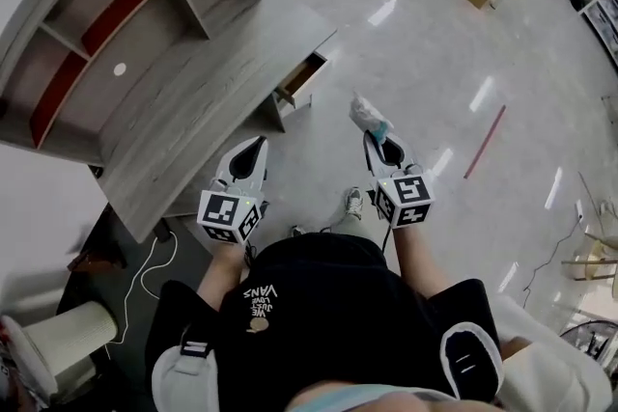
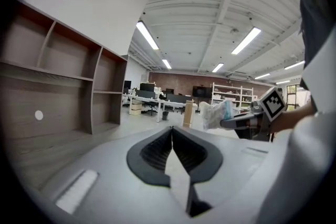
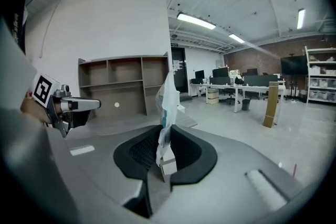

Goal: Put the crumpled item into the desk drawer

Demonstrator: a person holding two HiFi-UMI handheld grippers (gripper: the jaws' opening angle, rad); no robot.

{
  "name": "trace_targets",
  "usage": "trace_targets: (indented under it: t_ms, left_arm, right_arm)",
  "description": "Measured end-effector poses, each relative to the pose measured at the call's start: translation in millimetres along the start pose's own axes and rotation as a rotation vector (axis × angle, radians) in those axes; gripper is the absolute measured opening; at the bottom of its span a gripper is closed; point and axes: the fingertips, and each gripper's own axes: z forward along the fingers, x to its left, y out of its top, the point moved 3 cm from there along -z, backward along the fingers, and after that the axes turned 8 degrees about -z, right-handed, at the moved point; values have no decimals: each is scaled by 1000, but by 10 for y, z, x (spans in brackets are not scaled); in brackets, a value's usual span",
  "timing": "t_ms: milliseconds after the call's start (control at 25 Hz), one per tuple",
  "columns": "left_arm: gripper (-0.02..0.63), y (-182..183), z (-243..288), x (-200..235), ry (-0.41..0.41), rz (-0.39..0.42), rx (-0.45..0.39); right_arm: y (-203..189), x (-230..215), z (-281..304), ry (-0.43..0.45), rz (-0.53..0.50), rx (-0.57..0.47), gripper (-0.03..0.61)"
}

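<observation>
Crumpled item (image 1: 368, 115) is pinched by right tool (image 1: 377, 138), held in the air short of the open drawer (image 1: 301, 79) in the surface (image 1: 183, 116). Left tool (image 1: 258, 144) is clenched, empty. Risk: only a thin edge is gripped, so the item could be dropped or snagged on the drawer front.

Glossy grey floor (image 1: 425, 53), strip ceiling lights (image 2: 149, 36), distant office desks (image 3: 247, 88), brick wall (image 2: 181, 80)

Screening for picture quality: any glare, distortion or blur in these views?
Head view: light streaks glare on the floor, fisheye bends the desk. Both gripper views: dark round vignette, curved edges; crumpled item sharp in the right gripper view.
</observation>
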Motion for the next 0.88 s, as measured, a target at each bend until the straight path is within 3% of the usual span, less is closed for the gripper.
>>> trace_targets:
  t_ms: [320,560,720,880]
  left_arm:
    - [54,-15,768,-261,70,-48,-11]
    - [54,-111,1183,-465,157,-84,-30]
    - [54,-265,1253,-529,222,-115,-18]
    - [69,-531,1202,-434,266,-158,45]
  right_arm:
    - [-98,-804,238,84,-27,33,46]
    - [-158,-1276,419,196,-75,52,46]
    - [-210,-1417,565,270,-94,64,47]
    - [-290,-1385,808,317,-102,86,46]
